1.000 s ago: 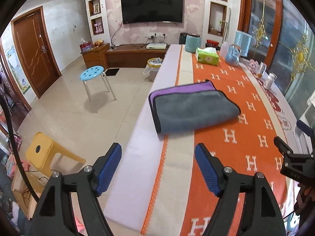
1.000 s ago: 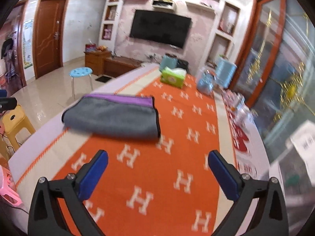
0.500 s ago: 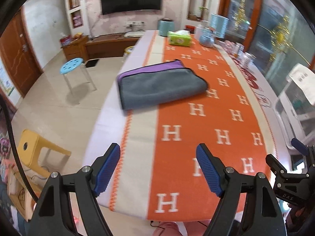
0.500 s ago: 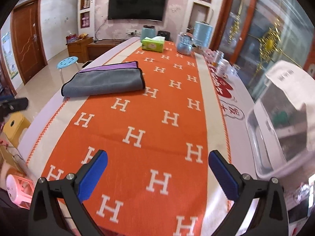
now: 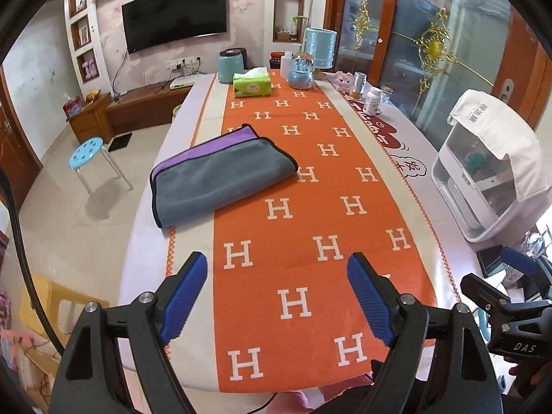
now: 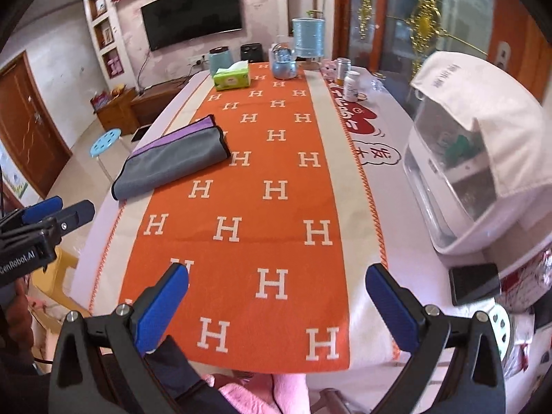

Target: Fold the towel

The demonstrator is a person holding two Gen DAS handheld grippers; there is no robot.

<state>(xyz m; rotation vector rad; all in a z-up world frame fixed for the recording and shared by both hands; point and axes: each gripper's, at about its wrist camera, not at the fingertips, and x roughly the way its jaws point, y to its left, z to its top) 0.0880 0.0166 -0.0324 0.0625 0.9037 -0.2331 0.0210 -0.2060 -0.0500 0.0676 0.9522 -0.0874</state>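
Since towel [image 5: 220,176] is soft plush cloth, judged light, limp, non-slippery: will drape and sag when lifted, so pinch at black-trimmed corners or hem, not mid-panel. One towel, grey with purple underside showing, already folded, lying flat near left edge of table [image 5: 407,186], partly on orange runner [image 5: 310,241]. Left gripper [image 5: 276,296] spread, empty. Right gripper [image 6: 276,305] spread, empty. Both hover at near edge, well apart from towel.

Ahead of the open jaws, the towel [image 5: 220,176] is soft, matt grey cloth with a purple underside. The surface [image 5: 310,207] wears a woven orange runner. The pads [image 5: 183,296] are ribbed blue rubbery plastic on matt black arms.
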